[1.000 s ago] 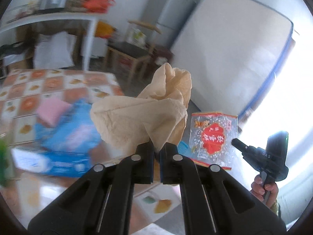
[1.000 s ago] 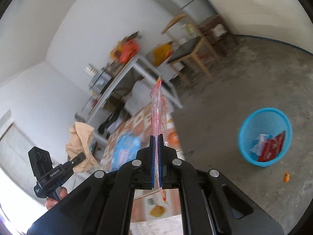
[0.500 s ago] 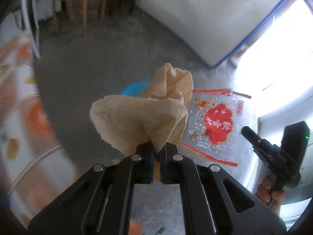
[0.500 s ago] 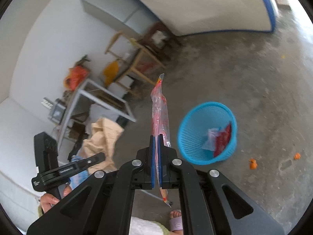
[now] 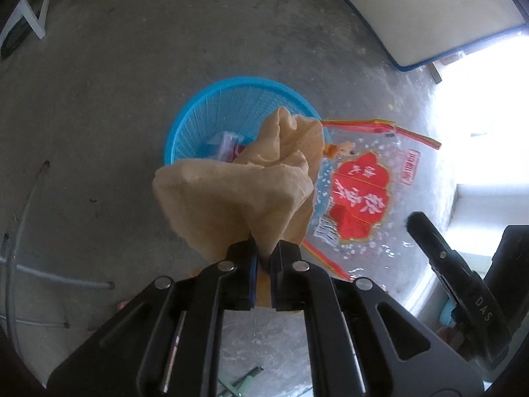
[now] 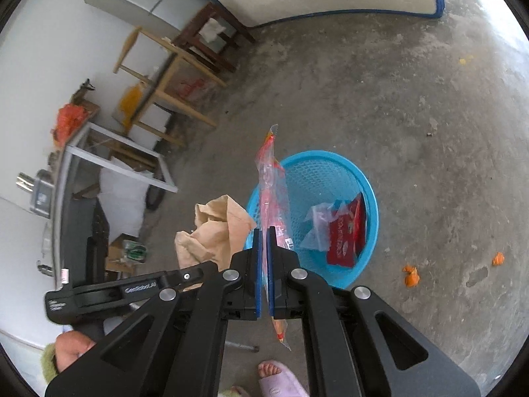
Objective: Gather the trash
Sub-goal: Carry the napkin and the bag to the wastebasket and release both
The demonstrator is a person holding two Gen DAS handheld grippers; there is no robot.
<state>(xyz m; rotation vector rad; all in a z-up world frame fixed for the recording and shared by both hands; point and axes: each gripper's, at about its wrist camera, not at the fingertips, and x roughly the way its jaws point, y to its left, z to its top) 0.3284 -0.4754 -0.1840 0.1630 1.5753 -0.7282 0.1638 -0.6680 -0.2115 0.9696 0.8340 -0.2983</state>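
My left gripper [image 5: 263, 251] holds a crumpled brown paper [image 5: 238, 195] over the near rim of a blue mesh basket [image 5: 211, 106] on the concrete floor. Its jaws are opening, with the paper still pinched between the pads. My right gripper [image 6: 263, 235] is shut on a clear snack wrapper with red print [image 6: 269, 178], hanging edge-on above the basket's [image 6: 334, 165] left rim. In the left wrist view the same wrapper [image 5: 357, 198] hangs flat just right of the paper. The basket holds a red packet and clear plastic [image 6: 344, 238].
Orange scraps [image 6: 410, 274] lie on the floor right of the basket. Wooden stools [image 6: 172, 76] and a white table frame [image 6: 125, 165] stand to the left, and a mattress [image 5: 429, 10] leans on the wall. A foot in a pink slipper [image 6: 277, 380] is below.
Both grippers have swung down and away from the table, and now hang over the blue basket. Each still carries its piece; the left jaws stand slightly wider apart.
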